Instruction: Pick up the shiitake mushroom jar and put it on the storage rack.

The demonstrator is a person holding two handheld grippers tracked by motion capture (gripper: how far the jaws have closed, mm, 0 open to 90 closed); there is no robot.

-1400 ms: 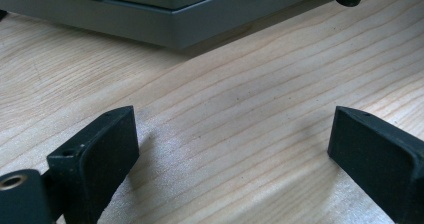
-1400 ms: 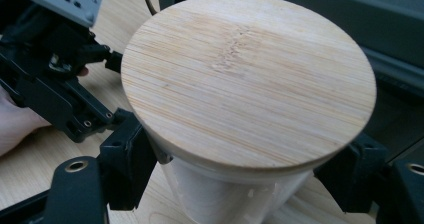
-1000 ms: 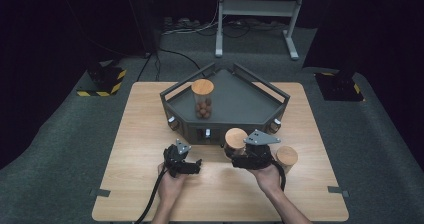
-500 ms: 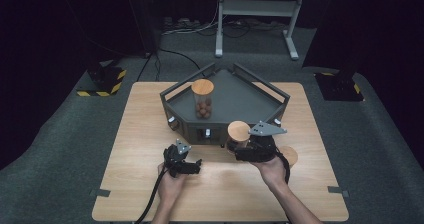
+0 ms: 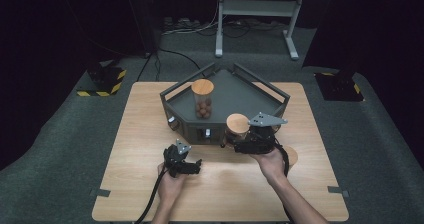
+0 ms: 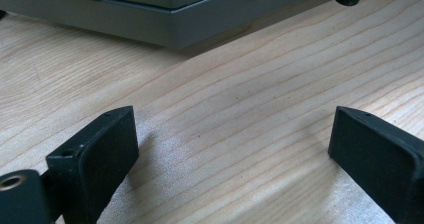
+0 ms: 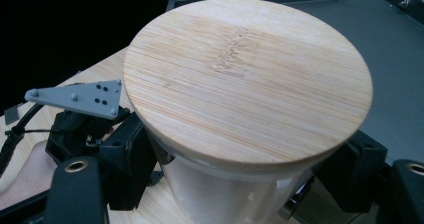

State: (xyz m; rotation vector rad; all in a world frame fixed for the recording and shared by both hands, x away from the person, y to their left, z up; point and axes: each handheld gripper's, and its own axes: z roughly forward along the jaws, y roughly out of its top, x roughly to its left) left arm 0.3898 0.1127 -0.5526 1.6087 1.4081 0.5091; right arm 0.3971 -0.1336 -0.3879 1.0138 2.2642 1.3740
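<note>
My right gripper pinches the lidded jar just at the grey tray's near edge — lifted off the table; my left gripper rests spread before that tray.

We see the right tongs have lifted the lidded jar off the surface toward twelve o'clock, to the grey tray's front edge.

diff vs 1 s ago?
The right gripper, shut on a lidded glass jar, lifted it up and toward the grey tray, uncovering a wooden lid on the table. Left gripper stayed open and still; the jar of balls is unmoved.
</note>
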